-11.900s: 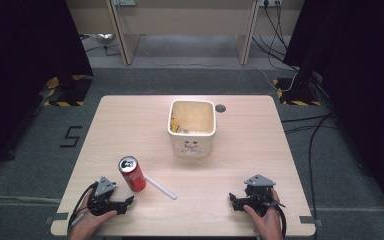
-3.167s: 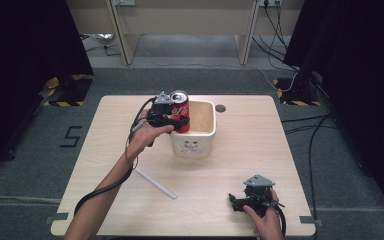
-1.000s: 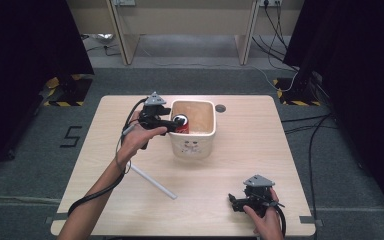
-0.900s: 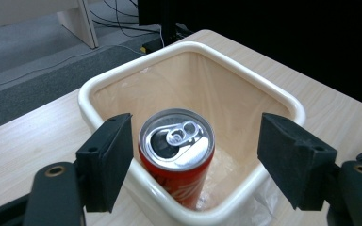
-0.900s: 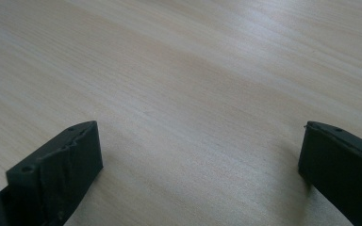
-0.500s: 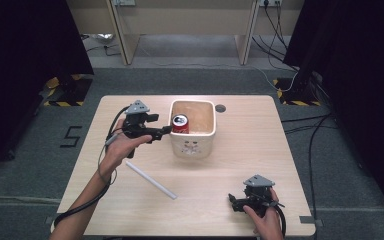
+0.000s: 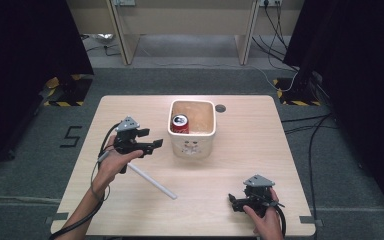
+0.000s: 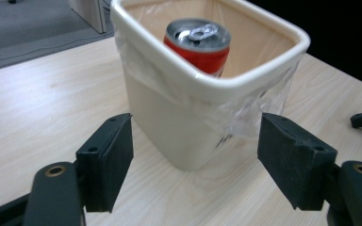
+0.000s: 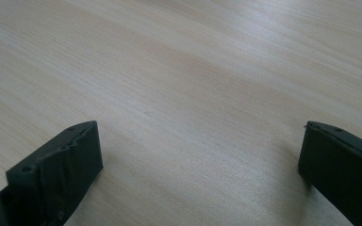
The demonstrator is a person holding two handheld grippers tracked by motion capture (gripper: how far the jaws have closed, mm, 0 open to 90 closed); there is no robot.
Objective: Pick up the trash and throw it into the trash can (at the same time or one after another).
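A red drink can [image 7: 180, 123] [image 8: 198, 44] stands upright inside the cream bin [image 7: 192, 146] [image 8: 179, 127] near the table's middle, against its left wall. My left gripper [image 7: 156, 145] [image 8: 195, 165] hovers just left of the bin, open, with nothing between its pads. A white straw [image 7: 151, 181] lies on the table below that hand. Close to the front edge at the right, my right gripper [image 7: 231, 202] [image 9: 198, 174] rests low over bare wood, open and empty.
The wooden table [image 7: 245, 160] has a small dark hole [image 7: 220, 108] right of the bin. The bin has a thin plastic liner [image 8: 259, 106]. Grey carpet, cables and desk legs surround the table.
My left gripper has drawn back from the bin, down and to the left, leaving the can inside it. The right hand has kept still.
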